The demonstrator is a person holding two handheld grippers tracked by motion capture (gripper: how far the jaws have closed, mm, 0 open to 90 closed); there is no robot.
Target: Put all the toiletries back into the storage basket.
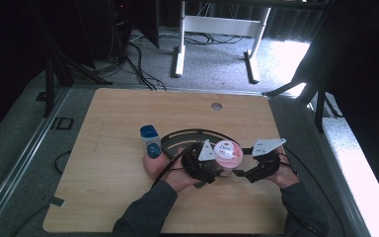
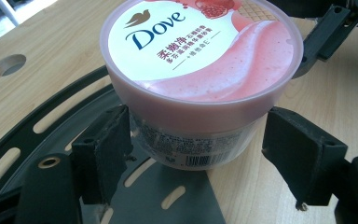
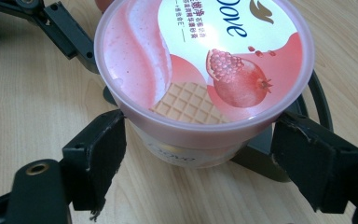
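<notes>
Both fingers (image 2: 103,154) apparently flanking tub (image 2: 200,70)

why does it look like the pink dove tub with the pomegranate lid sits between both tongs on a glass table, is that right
Not quite: the table is light wood, not glass, as the high view shows. The round pink plastic Dove tub does sit between the left tongs and the right tongs.

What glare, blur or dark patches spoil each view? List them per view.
High view: soft overall, bright daylight washes out the floor at the right, top corners fall to black, print on the Dove tub unreadable. Left gripper view: tub sharp, lid slightly overexposed, jaws near the lens softer. Right gripper view: mild sheen on the lid, table evenly lit.
</notes>
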